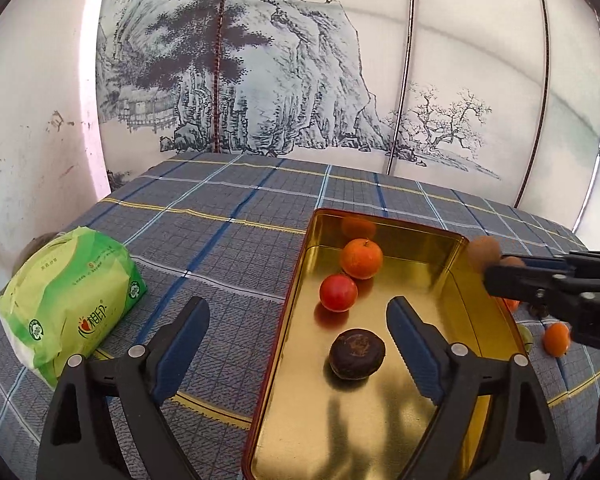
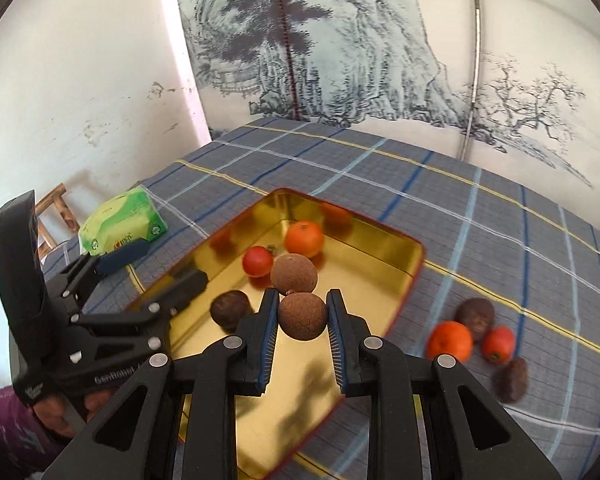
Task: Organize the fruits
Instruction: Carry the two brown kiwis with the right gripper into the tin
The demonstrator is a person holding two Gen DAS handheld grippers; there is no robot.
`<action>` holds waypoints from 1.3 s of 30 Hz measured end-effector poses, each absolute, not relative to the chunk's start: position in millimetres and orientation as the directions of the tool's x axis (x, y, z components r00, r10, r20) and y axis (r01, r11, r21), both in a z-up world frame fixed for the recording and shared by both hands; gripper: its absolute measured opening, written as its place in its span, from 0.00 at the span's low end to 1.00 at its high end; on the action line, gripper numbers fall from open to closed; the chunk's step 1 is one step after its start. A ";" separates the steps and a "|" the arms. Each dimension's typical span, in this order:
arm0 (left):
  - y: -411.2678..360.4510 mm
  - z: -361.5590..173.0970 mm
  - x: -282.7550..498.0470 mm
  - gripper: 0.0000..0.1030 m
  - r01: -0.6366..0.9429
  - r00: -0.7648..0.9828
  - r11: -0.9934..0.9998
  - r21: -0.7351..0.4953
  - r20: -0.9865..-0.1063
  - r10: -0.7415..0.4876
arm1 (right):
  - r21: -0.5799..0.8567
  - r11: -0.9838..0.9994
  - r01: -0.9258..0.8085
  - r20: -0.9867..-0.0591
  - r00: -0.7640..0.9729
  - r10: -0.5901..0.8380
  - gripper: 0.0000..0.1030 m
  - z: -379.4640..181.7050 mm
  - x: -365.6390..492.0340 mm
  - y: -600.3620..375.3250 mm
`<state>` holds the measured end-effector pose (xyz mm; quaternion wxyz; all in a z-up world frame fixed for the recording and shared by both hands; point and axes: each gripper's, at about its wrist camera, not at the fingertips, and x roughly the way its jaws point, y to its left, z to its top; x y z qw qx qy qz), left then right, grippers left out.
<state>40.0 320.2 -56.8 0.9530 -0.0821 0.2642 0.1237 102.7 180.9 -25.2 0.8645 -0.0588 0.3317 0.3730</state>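
Green tissue pack [image 1: 70, 304] on the plaid tablecloth [image 1: 228, 248], ink-landscape screen [image 1: 284, 72] behind, wooden stool [image 2: 56, 216] beside.

- Left gripper [image 1: 298, 344] spreads wide over the gold tin tray [image 1: 476, 304].
- The tray holds an orange [image 1: 361, 258], a red fruit [image 1: 338, 293] and a dark fruit [image 1: 357, 354].
- A green tissue pack [image 1: 66, 304] lies on the desk [image 1: 228, 216].

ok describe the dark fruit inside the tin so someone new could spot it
Find the gold tin on the plaid cloth. Three fruits rest on its floor; the dark fruit lies alone nearest the open left gripper, brown-black and dull, unlike the glossy orange and red ones.
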 end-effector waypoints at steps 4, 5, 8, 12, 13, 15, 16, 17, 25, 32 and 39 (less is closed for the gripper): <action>319.1 -57.6 39.6 0.89 -0.291 0.825 0.953 -0.078 -0.526 0.209 | 0.157 0.710 -0.686 -0.619 0.492 0.612 0.24 -27.6 104.9 195.0; 318.4 -57.8 40.0 0.89 -0.292 0.823 0.953 -0.075 -0.528 0.211 | 0.159 0.710 -0.686 -0.621 0.490 0.612 0.24 -28.0 106.5 198.2; 318.1 -58.1 40.5 0.93 -0.293 0.821 0.954 -0.070 -0.529 0.214 | 0.165 0.712 -0.682 -0.628 0.484 0.609 0.24 -31.0 109.8 205.7; 318.8 -58.8 41.1 0.96 -0.293 0.815 0.953 -0.069 -0.540 0.212 | 0.167 0.715 -0.679 -0.640 0.477 0.603 0.24 -36.0 113.6 212.7; 319.5 -59.1 41.3 0.96 -0.296 0.813 0.953 -0.070 -0.543 0.212 | 0.167 0.716 -0.678 -0.643 0.475 0.601 0.24 -37.2 114.8 214.1; 320.8 -59.5 41.9 0.96 -0.300 0.809 0.951 -0.074 -0.548 0.212 | 0.169 0.717 -0.677 -0.647 0.472 0.599 0.24 -38.9 116.9 215.8; 321.3 -59.7 41.8 0.97 -0.303 0.808 0.950 -0.076 -0.549 0.213 | 0.169 0.717 -0.676 -0.649 0.472 0.597 0.24 -39.5 117.8 216.4; 321.5 -60.0 42.4 0.97 -0.305 0.807 0.949 -0.077 -0.551 0.215 | 0.171 0.718 -0.675 -0.650 0.470 0.597 0.24 -40.4 118.7 216.7; 318.6 -60.8 45.0 0.99 -0.323 0.792 0.945 -0.049 -0.561 0.242 | 0.182 0.724 -0.666 -0.655 0.467 0.594 0.24 -42.5 123.2 220.6; 319.5 -61.7 46.0 0.99 -0.336 0.781 0.941 -0.045 -0.573 0.251 | 0.184 0.722 -0.667 -0.655 0.464 0.596 0.24 -43.2 125.6 223.5; 319.7 -61.3 46.1 0.99 -0.341 0.774 0.939 -0.039 -0.578 0.257 | 0.185 0.724 -0.665 -0.657 0.464 0.594 0.24 -43.1 129.4 227.0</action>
